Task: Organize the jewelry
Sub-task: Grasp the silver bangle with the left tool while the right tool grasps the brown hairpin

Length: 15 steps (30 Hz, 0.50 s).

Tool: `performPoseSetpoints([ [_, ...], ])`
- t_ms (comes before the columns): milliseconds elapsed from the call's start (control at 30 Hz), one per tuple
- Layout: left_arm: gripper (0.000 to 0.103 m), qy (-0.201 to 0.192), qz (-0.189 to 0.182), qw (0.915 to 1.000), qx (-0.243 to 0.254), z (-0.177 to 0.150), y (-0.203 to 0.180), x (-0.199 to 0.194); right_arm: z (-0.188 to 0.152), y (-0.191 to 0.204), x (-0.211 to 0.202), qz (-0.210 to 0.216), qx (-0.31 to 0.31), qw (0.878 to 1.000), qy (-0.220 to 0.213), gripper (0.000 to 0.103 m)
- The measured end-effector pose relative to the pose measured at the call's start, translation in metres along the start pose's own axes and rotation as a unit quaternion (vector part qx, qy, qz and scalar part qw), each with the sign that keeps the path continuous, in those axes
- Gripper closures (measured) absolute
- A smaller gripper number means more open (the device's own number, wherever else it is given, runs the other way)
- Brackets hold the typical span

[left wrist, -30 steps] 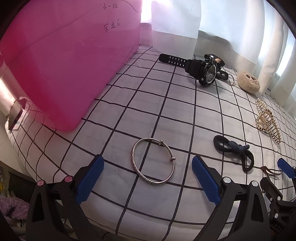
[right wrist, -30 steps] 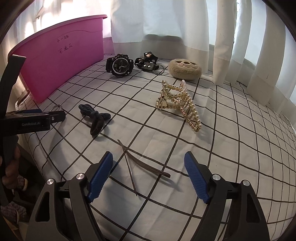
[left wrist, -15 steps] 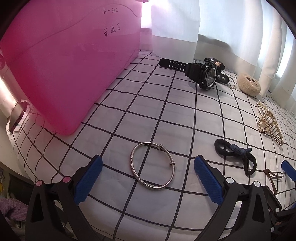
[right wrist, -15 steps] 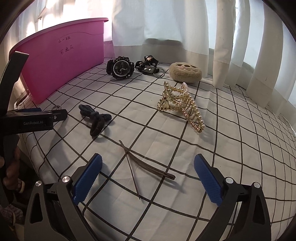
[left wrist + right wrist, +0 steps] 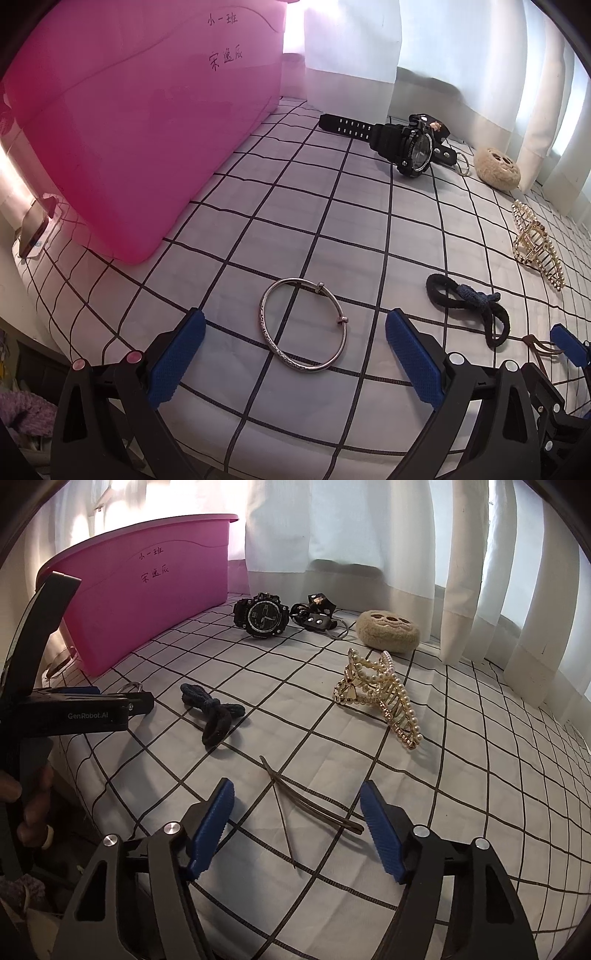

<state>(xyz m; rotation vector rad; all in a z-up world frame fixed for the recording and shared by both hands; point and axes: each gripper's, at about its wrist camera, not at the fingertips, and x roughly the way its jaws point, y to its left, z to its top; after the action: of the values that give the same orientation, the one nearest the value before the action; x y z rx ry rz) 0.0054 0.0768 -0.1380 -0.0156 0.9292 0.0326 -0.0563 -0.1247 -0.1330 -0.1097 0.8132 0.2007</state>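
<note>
A silver bangle (image 5: 303,328) lies flat on the checked cloth, just ahead of and between the blue pads of my left gripper (image 5: 295,321), which stands open around it without touching. A thin bronze hairpin (image 5: 306,805) lies between the pads of my right gripper (image 5: 297,794). Its jaws are closing, and neither pad presses on the pin. The pink bin (image 5: 129,129) stands at the left, and the left gripper's body (image 5: 92,709) shows at the left edge of the right wrist view.
A black watch (image 5: 262,614), a black key fob (image 5: 317,616) and a beige plush clip (image 5: 388,631) lie at the back near the curtain. A pearl hair claw (image 5: 380,698) and a dark hair tie (image 5: 214,712) lie mid-cloth. The cloth's front edge drops off close by.
The right gripper's jaws spread wider, then narrowed around the hairpin. The left gripper and the bangle have hardly moved.
</note>
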Motion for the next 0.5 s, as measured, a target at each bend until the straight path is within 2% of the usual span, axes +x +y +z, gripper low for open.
performPoseSetpoints([
  [33,0.007,0.0,0.0,1.0,0.0,0.0,0.0,0.0,0.0,0.001,0.0,0.004,-0.003,1.0,-0.001,0.049],
  [100,0.008,0.0,0.0,1.0,0.001,0.0,0.0,0.0,0.001,0.005,-0.002,0.006,-0.012,1.0,-0.002,0.07],
  [200,0.017,-0.003,-0.006,0.9999,0.009,0.0,-0.003,-0.003,0.002,0.012,-0.002,0.001,-0.034,0.999,-0.001,0.079],
  [300,0.031,-0.008,-0.014,0.9997,0.02,-0.001,-0.009,-0.007,0.002,0.012,-0.003,0.01,-0.034,0.999,0.002,0.083],
  [367,0.051,-0.012,-0.021,0.9993,0.028,-0.001,-0.012,-0.009,0.002,0.011,-0.003,0.012,-0.029,1.0,0.003,0.085],
  [400,0.057,-0.013,-0.024,0.9991,0.031,-0.001,-0.014,-0.01,0.002,0.011,-0.003,0.014,-0.025,1.0,0.004,0.085],
  [500,0.058,-0.012,-0.026,0.9991,0.032,-0.001,-0.015,-0.01,0.002,0.008,-0.004,0.016,-0.016,1.0,0.007,0.086],
])
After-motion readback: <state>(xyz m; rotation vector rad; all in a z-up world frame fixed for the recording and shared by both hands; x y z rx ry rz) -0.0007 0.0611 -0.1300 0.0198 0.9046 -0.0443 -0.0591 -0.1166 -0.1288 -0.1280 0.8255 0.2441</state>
